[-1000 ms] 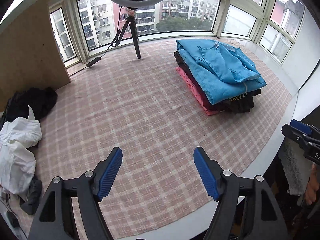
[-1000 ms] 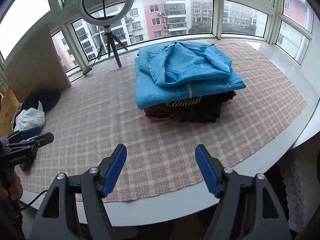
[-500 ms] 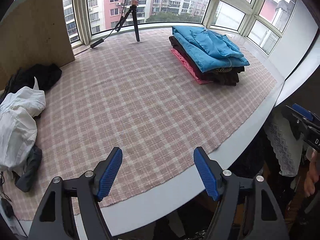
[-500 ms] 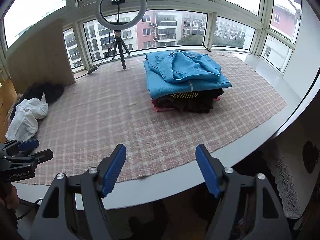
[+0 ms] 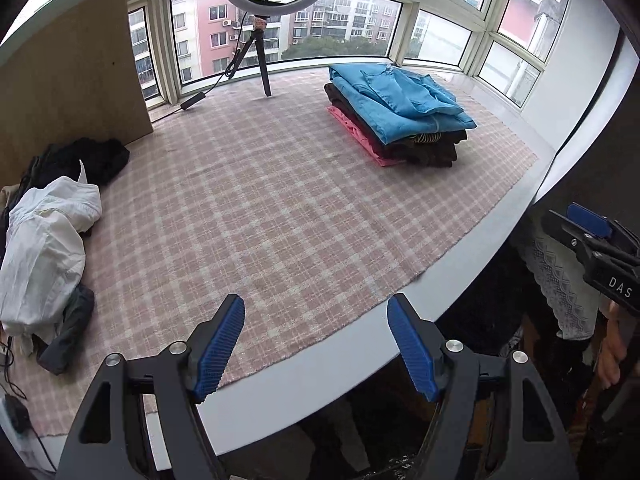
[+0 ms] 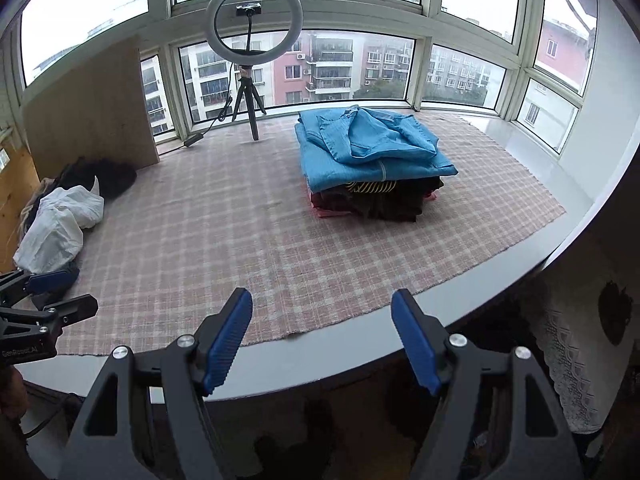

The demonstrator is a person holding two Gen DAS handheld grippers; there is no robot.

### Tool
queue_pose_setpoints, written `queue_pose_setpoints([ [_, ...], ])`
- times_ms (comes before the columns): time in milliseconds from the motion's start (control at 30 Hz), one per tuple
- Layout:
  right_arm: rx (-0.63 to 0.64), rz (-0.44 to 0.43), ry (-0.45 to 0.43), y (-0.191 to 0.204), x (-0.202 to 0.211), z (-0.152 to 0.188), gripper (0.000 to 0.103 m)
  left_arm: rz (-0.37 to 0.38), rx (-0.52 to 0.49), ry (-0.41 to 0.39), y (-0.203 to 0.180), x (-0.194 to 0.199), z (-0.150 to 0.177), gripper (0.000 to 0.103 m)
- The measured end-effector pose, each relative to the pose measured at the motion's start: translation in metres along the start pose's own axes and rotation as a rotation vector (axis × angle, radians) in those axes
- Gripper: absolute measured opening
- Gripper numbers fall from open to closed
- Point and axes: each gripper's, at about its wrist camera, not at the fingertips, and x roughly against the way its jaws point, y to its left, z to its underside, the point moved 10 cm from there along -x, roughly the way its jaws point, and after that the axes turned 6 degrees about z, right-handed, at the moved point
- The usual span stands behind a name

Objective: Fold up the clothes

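At far left a white garment lies crumpled on the checked cloth covering the bench, hiding most of the dark clothes behind it. The left gripper hangs over the bench's near edge, fingers apart and empty. The right gripper does likewise. At right sits a folded stack, its blue jacket covering the lower layers.

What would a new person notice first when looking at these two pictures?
Probably the neat stack of folded clothes with a bright blue garment on top, toward the far right of the pink checked cloth. Next, the crumpled white garment lies unfolded at the cloth's left edge. A ring light on a tripod stands by the windows.
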Motion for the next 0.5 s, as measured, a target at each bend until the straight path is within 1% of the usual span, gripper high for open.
queue_pose_setpoints([
  [100,0.002,0.003,-0.002,0.0,0.003,0.003,0.071,-0.01,-0.005,-0.009,-0.001,0.004,0.001,0.075],
  [200,0.009,0.01,-0.006,0.0,0.006,0.004,0.071,-0.013,-0.003,-0.016,0.0,0.006,0.002,0.075],
  [333,0.003,0.013,-0.004,-0.003,0.007,0.006,0.071,-0.007,-0.025,-0.084,-0.002,0.017,-0.001,0.073],
  [400,-0.001,0.017,-0.003,-0.004,0.007,0.006,0.071,-0.011,-0.034,-0.085,-0.004,0.019,-0.001,0.075],
  [500,-0.002,0.023,-0.001,-0.006,0.008,0.007,0.071,-0.014,-0.021,-0.059,-0.003,0.015,0.001,0.075],
])
